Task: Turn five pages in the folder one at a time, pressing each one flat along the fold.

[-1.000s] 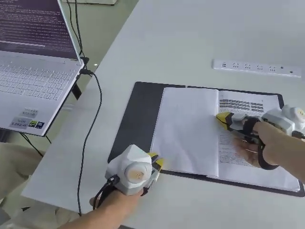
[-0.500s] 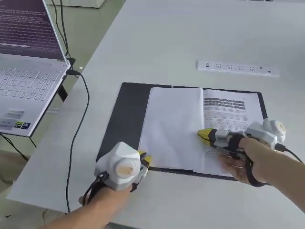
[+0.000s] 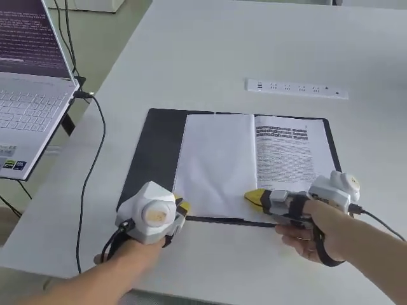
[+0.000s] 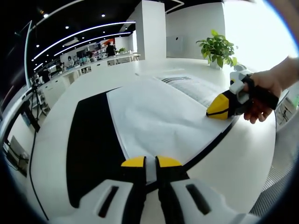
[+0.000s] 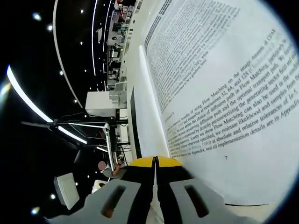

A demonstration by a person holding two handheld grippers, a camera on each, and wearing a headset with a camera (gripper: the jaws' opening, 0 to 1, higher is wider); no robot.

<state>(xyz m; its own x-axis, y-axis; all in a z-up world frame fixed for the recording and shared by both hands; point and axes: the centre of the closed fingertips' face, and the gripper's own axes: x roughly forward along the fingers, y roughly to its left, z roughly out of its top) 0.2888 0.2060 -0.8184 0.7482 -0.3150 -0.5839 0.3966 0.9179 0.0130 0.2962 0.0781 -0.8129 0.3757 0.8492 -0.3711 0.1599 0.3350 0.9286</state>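
Observation:
The folder [image 3: 152, 159] lies open on the white table, its black inside cover at the left. A blank turned page [image 3: 216, 165] lies flat beside a printed page [image 3: 286, 155]. My right gripper [image 3: 248, 197] is shut, its yellow tips pressed on the paper at the fold, close to the folder's near edge. In the right gripper view its tips [image 5: 154, 161] rest on the printed page [image 5: 224, 93]. My left gripper [image 3: 183, 206] is shut at the blank page's near left corner. In the left gripper view its tips [image 4: 150, 162] sit at the page [image 4: 154, 116] edge, with the right gripper [image 4: 209, 112] across it.
An open laptop [image 3: 25, 95] stands at the far left, and its black cable [image 3: 89, 165] runs down the table beside the folder. A white power strip [image 3: 296, 88] lies beyond the folder. The table's near edge is just below both hands.
My right gripper has slid along the fold from its upper part toward the folder's near edge. The left gripper has stayed at the page's corner. The head camera has shifted.

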